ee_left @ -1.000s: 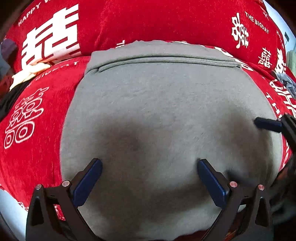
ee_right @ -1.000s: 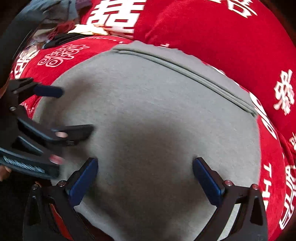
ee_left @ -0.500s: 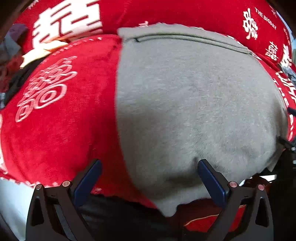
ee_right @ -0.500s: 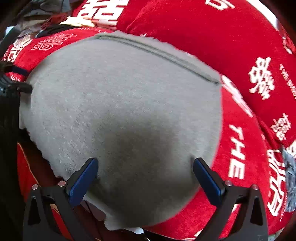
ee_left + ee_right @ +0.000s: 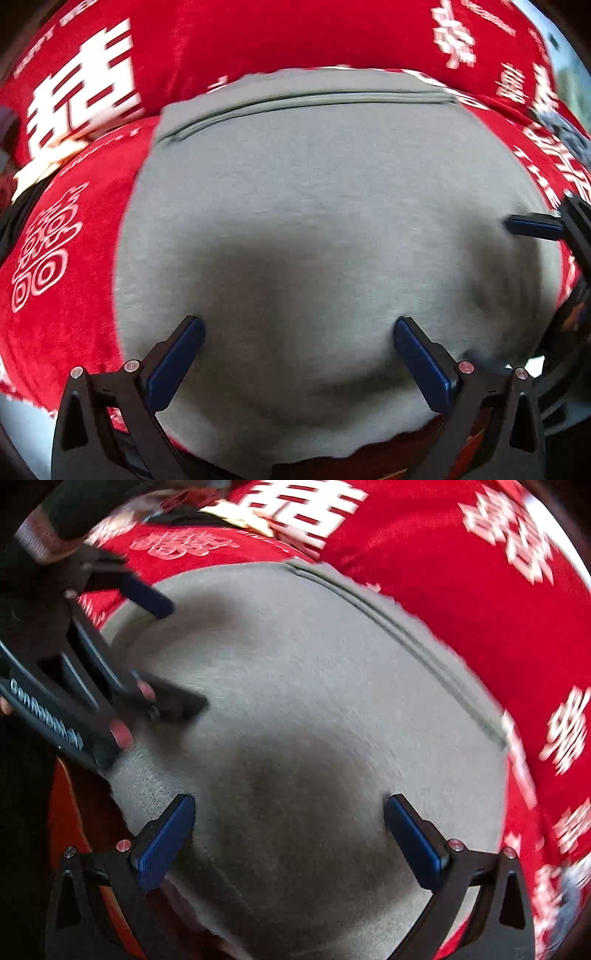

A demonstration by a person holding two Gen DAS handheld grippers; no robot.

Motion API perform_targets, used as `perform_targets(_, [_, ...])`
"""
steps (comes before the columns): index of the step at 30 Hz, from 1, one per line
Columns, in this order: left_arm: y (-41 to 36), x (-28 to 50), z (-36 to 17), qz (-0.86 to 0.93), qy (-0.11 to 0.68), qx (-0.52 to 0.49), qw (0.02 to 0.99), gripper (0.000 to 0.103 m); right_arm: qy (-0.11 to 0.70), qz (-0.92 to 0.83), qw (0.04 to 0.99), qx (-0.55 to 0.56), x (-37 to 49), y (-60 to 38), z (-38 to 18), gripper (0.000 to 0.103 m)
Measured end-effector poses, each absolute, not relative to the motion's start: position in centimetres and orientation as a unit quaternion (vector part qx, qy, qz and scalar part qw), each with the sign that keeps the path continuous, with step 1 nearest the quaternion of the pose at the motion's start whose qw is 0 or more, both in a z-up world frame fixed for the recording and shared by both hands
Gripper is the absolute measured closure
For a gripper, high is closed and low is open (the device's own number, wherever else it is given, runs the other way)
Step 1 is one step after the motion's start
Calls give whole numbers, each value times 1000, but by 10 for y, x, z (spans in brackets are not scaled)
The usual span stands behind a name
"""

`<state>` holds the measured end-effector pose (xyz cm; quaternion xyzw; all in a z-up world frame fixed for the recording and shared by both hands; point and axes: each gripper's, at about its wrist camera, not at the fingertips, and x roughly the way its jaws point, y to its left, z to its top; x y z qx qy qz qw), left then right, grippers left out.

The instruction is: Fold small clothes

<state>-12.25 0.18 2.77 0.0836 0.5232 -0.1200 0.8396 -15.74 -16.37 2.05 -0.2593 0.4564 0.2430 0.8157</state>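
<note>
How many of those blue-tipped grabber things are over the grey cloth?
2. The left gripper and the right gripper both hang open over the grey garment, side by side.

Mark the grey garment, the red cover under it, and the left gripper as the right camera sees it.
grey garment [image 5: 325, 206]: left wrist view, flat middle of the cloth.
red cover [image 5: 66, 325]: left wrist view, bare patch left of the garment.
left gripper [image 5: 173, 657]: right wrist view, midway between its fingertips.

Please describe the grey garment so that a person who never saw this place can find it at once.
A red cover with white characters fills the view. On it lies the grey garment, flat and plain. Its stitched band at the far edge and its lack of print set it apart.
</note>
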Motion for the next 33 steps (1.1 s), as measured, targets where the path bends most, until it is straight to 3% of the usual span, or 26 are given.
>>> perform_targets(7, [84,-119,29,-47,541,7,839,0,491,163,837,-180,-144,-232,36,0])
perform_targets(13, [93,-108,49,-57,528,-20,847,0,461,161,871,-51,-128,-236,68,0])
perform_targets(18, [48,-73,59,-98,506,-20,857,0,464,174,866,-71,-98,-189,55,1])
perform_targets(22, [14,-48,31,-84,541,3,837,0,492,144,853,-98,-73,-185,30,1])
perform_targets(33, [71,-13,41,-34,533,-42,844,0,468,84,878,-45,-54,-259,58,1])
